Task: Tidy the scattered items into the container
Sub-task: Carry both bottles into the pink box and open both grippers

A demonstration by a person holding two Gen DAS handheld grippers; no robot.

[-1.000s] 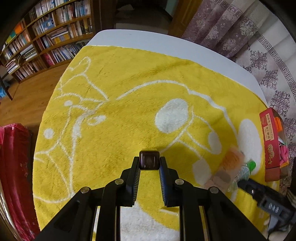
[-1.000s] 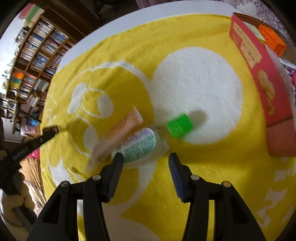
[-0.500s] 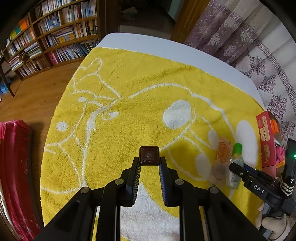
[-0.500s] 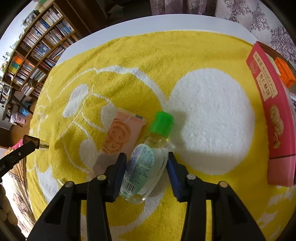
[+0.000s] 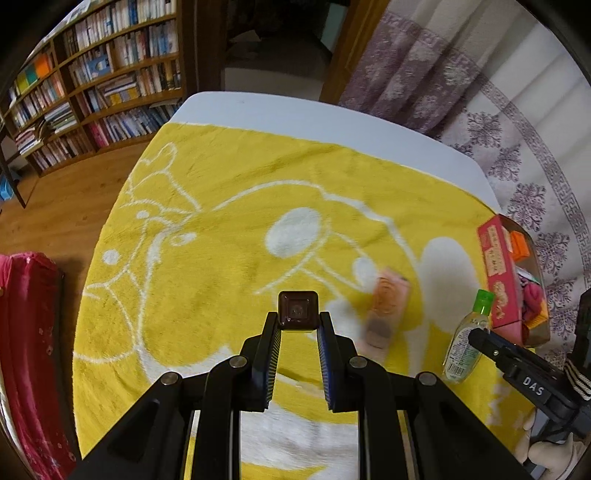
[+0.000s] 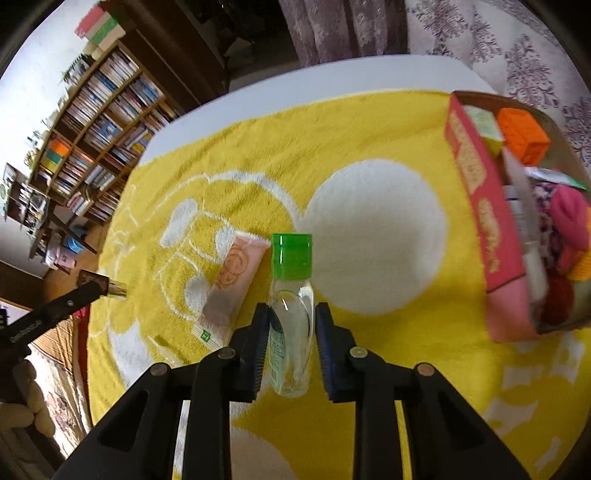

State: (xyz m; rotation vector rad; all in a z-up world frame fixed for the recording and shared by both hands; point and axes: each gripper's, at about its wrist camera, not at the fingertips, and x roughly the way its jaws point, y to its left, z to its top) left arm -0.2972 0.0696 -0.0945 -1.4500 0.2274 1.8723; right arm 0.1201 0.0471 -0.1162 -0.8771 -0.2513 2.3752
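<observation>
Clear bottle clamped by just-closed right gripper, brown cap by left gripper; slippage risked on smooth plastic.

Tall wooden bookshelves packed with books along far-left wall, more books stacked on top. Wood-plank floor below. Dark doorway with brown frame past table's far edge. Mauve patterned curtain right of doorway, then pale fabric with purple floral medallions and key-pattern border. White table with rounded corners, yellow towel with white cartoon outlines spread over most of it. Red cloth-covered furniture at left. Soft, even indoor light.
</observation>
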